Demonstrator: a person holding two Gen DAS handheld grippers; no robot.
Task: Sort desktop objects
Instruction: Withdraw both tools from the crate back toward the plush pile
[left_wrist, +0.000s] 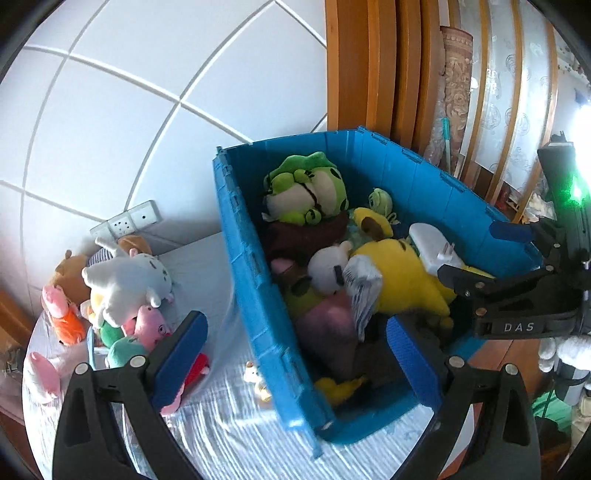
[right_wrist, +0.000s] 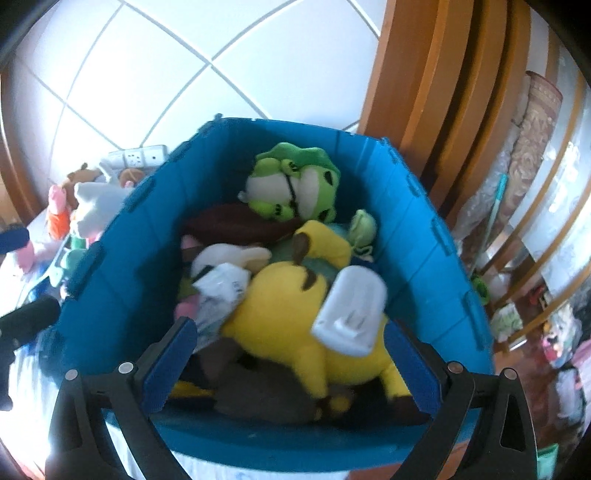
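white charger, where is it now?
In the blue bin, right side in both wrist views: the white charger lies prongs-up on the yellow plush, untouched.

My left gripper (left_wrist: 295, 354) tilts downward with jaws spread wide and nothing between them, while my right gripper (right_wrist: 291, 354), seen at three o'clock from the left wrist, also stands wide, empty.

The letters "DAS" stand in white on the black body of the right gripper (left_wrist: 476, 254).
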